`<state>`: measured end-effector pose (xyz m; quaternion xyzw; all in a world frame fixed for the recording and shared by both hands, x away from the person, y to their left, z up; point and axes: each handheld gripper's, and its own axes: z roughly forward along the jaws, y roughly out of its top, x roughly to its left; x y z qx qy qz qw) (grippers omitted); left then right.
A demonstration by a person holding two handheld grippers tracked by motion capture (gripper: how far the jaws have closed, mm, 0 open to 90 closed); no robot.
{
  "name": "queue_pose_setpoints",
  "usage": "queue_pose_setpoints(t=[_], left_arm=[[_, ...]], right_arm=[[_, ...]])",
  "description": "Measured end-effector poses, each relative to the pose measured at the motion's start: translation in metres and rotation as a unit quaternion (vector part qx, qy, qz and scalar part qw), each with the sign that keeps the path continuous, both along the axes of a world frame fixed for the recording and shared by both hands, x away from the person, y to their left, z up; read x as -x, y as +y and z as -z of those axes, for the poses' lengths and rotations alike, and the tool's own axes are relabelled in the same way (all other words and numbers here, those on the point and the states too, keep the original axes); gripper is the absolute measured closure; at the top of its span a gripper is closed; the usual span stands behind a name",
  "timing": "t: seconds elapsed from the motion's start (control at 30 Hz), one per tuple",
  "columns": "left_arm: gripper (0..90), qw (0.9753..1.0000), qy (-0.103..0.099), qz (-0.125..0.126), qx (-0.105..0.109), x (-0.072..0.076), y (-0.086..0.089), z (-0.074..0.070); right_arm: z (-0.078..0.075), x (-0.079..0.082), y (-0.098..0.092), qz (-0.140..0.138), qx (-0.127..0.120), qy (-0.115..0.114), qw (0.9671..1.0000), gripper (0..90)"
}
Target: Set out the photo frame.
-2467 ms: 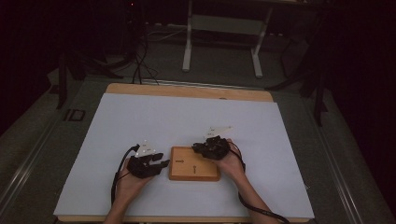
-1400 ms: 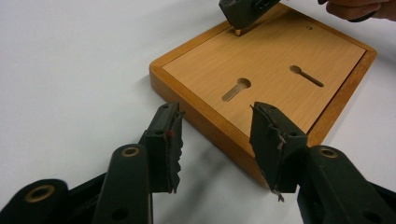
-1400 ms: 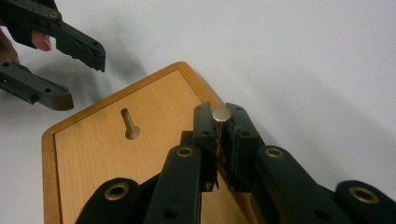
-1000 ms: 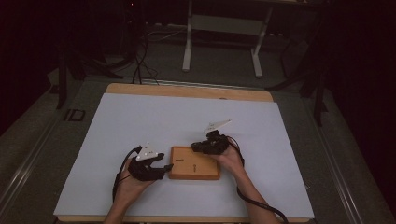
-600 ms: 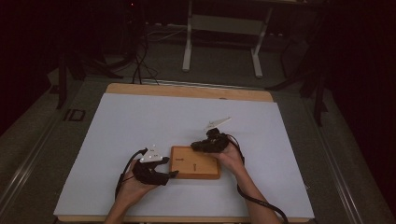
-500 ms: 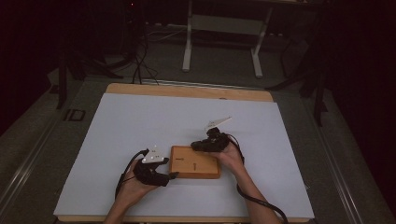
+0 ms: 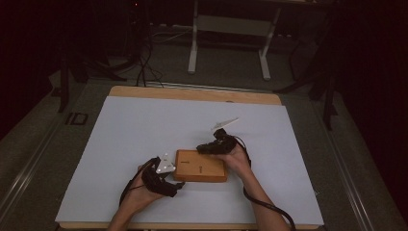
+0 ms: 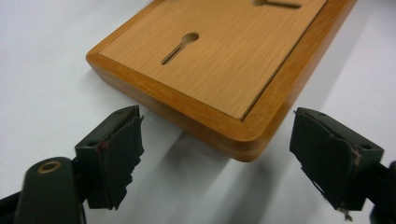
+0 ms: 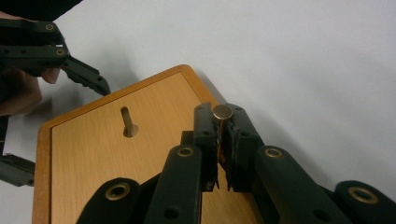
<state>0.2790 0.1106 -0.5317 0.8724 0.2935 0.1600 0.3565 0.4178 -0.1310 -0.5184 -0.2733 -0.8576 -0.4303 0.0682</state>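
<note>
Two hand-held grippers work a flat rectangular wooden board (image 7: pixel 200 166) at the white table's (image 7: pixel 144 125) near edge.

Left gripper (image 8: pixel 219 158) gapes wide around the board's near-left corner — right gripper (image 9: pixel 219 135), farther off, pinches a small brass-coloured metal peg (image 9: pixel 222 112); loosened, it could drop.

smooth wooden board (image 8: pixel 219 60), seemingly brass peg (image 9: pixel 222 112)

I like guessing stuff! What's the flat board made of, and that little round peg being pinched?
The board looks like wood with a smooth, satiny finish: grain lines run along its top. The peg looks like brass-toned metal, since its round end shines; I can't be certain.
</note>
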Motion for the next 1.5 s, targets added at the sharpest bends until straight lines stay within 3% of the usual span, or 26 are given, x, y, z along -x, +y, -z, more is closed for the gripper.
queue_pose_setpoints(t=[0.1,0.17,0.2,0.53,0.63,0.8,1.0,1.27,1.4,1.5], left_arm=[[15.4,0.9997,-0.013,-0.003,-0.018,-0.002,-0.003,0.003],[15.5,0.9997,-0.013,-0.003,-0.018,-0.002,-0.003,0.003],[15.5,0.9992,-0.027,-0.006,-0.028,-0.004,-0.005,0.004],[19.3,0.9973,-0.065,0.003,-0.035,-0.006,-0.007,0.005],[21.1,0.9976,-0.062,0.008,-0.029,-0.007,-0.007,0.004],[20.9,0.9966,-0.075,0.010,-0.033,-0.005,-0.009,0.003],[21.7,0.9962,-0.085,0.006,-0.015,-0.004,-0.007,-0.002],[21.9,0.9939,-0.108,0.018,-0.014,0.004,-0.010,-0.008],[22.6,0.9935,-0.111,0.026,-0.003,0.006,-0.010,-0.010],[29.4,0.9923,-0.115,0.045,0.016,0.009,-0.012,-0.013]], right_arm=[[0.000,-0.001,0.000,0.000,0.001,0.002,1.0000,84.4],[0.000,-0.001,0.000,0.000,0.003,0.003,1.0000,84.4],[-0.001,-0.001,0.001,0.000,0.005,0.006,1.0000,84.4],[0.001,-0.006,0.000,0.001,-0.004,0.020,0.9998,84.4],[0.001,-0.007,-0.001,0.002,-0.005,0.023,0.9997,84.4],[0.000,-0.007,0.000,0.000,0.000,0.022,0.9998,84.4],[-0.005,-0.004,0.003,-0.005,0.019,0.012,0.9997,84.4],[-0.005,-0.002,0.003,-0.021,0.019,0.032,0.9991,84.3],[-0.004,-0.002,0.002,-0.031,0.017,0.046,0.9983,84.3],[-0.002,-0.002,0.001,-0.036,0.010,0.059,0.9976,83.5]])
